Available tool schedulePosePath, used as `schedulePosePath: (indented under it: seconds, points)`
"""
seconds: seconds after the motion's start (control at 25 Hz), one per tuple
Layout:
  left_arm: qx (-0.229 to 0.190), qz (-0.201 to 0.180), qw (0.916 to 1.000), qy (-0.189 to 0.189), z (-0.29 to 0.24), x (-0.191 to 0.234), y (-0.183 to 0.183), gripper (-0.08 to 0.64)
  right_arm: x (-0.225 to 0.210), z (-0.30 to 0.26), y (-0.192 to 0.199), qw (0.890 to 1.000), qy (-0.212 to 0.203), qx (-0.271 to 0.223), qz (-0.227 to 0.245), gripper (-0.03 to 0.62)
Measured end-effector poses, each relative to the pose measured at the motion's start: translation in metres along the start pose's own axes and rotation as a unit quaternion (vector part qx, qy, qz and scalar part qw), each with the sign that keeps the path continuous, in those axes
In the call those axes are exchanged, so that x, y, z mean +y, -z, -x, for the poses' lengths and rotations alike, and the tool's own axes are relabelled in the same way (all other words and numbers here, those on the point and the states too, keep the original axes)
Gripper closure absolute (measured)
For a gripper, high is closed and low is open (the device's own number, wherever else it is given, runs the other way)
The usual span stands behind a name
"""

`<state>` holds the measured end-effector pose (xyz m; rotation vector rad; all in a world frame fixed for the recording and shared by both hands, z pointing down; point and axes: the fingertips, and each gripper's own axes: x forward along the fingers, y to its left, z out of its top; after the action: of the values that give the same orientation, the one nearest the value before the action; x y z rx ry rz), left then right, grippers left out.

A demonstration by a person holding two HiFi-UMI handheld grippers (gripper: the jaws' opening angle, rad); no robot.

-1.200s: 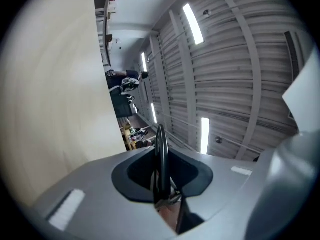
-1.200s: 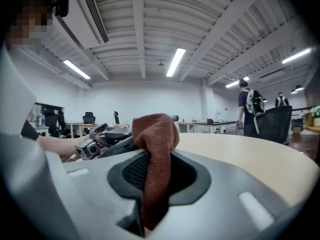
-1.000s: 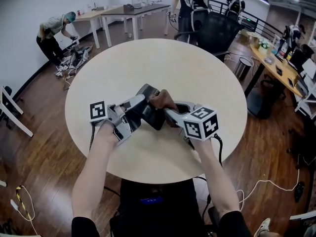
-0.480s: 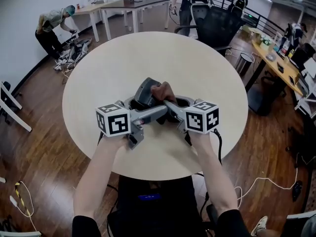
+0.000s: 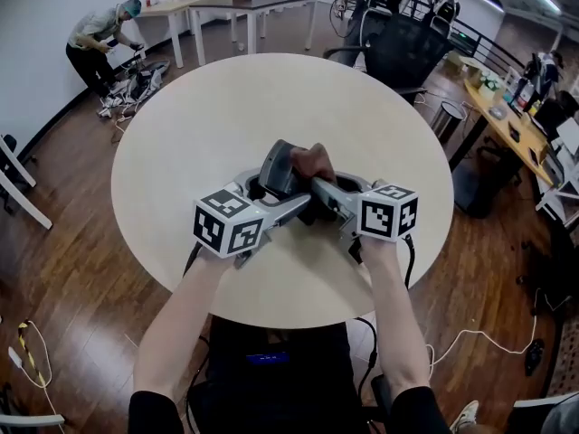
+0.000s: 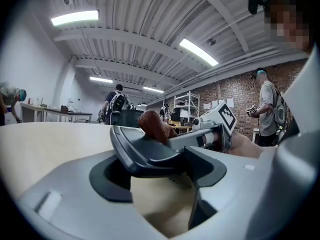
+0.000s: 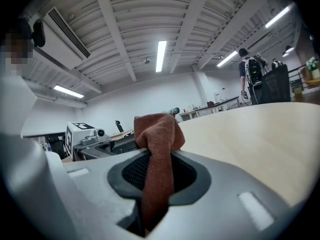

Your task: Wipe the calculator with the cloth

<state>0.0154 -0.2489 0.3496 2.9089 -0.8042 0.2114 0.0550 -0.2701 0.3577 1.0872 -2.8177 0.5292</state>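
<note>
A dark grey calculator [image 5: 279, 165] stands tilted up above the round beige table [image 5: 226, 98]. My left gripper [image 5: 276, 193] is under its near end. The jaws have just been opening wide. The calculator [image 6: 150, 154] now spans the gap between them, a side against each pad, clear of the tabletop. My right gripper [image 5: 318, 186] comes in from the right, shut on a brown cloth [image 5: 312, 163]. The cloth [image 7: 157, 134] bunches out of the right gripper's [image 7: 157, 184] jaws. It rests on the calculator's upper face, where the left gripper view shows the cloth [image 6: 152, 126] as a lump.
A black mesh chair [image 5: 398, 48] stands at the table's far edge. Beyond are long tables [image 5: 253, 7] and a person bent over gear [image 5: 99, 39] on the floor at left. At right are a cluttered desk [image 5: 507, 98] and cables [image 5: 470, 337] on the wooden floor.
The left gripper has let go of the calculator's edge, rolled over and slid right beneath it, jaws much wider. The calculator now stands steeper. The right gripper with the cloth has barely moved.
</note>
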Motion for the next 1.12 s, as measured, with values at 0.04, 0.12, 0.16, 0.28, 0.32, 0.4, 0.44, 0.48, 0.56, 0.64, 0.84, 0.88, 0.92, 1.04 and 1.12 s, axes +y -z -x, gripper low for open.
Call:
schedulePosePath:
  seconds: [0.04,0.12,0.16,0.28,0.32,0.4,0.44,0.48,0.56,0.64,0.84,0.88,0.92,1.04,1.12]
  points:
    - [0.001,-0.004,1.0000,0.002,-0.001,-0.002,0.001,0.246,-0.001,0.004,-0.004,1.000,0.006,0.001,0.011,0.508]
    - [0.004,-0.017,0.9998,0.006,-0.001,-0.005,0.001,0.253,0.010,0.012,-0.021,0.998,0.011,0.006,0.061,0.508]
    - [0.005,-0.025,0.9997,0.008,0.000,-0.006,0.000,0.255,0.025,0.012,-0.033,0.995,0.002,0.013,0.097,0.508]
    - [0.010,-0.059,0.9982,0.009,0.000,-0.011,-0.002,0.266,0.084,-0.001,-0.048,0.973,-0.044,0.080,0.212,0.508]
    - [0.013,-0.072,0.9972,0.010,-0.001,-0.014,-0.003,0.271,0.098,-0.007,-0.043,0.962,-0.053,0.113,0.244,0.508]
    - [0.017,-0.094,0.9954,0.013,-0.003,-0.021,-0.005,0.278,0.112,-0.015,-0.031,0.940,-0.054,0.168,0.293,0.508]
    - [0.018,-0.099,0.9948,0.015,-0.003,-0.023,-0.006,0.279,0.111,-0.017,-0.028,0.932,-0.046,0.182,0.310,0.508]
    - [0.017,-0.103,0.9944,0.016,-0.003,-0.024,-0.006,0.280,0.107,-0.016,-0.028,0.928,-0.034,0.190,0.320,0.508]
    - [0.015,-0.110,0.9936,0.019,-0.003,-0.025,-0.006,0.281,0.093,-0.015,-0.033,0.924,-0.004,0.195,0.329,0.508]
    - [0.013,-0.117,0.9929,0.019,-0.001,-0.025,-0.006,0.282,0.069,-0.013,-0.044,0.922,0.038,0.192,0.333,0.508]
    - [0.011,-0.121,0.9923,0.023,-0.001,-0.026,-0.006,0.284,0.048,0.006,-0.067,0.927,0.087,0.147,0.334,0.508]
    - [0.010,-0.118,0.9926,0.023,-0.001,-0.025,-0.007,0.284,0.061,0.009,-0.068,0.931,0.068,0.135,0.332,0.508]
    - [0.008,-0.115,0.9930,0.022,-0.001,-0.024,-0.008,0.284,0.079,0.011,-0.065,0.936,0.040,0.125,0.326,0.508]
    - [0.001,-0.109,0.9939,0.019,0.003,-0.020,-0.005,0.284,0.128,0.005,-0.039,0.936,-0.039,0.134,0.323,0.508]
    - [-0.001,-0.112,0.9936,0.018,0.006,-0.019,-0.004,0.284,0.139,-0.004,-0.020,0.922,-0.045,0.164,0.349,0.508]
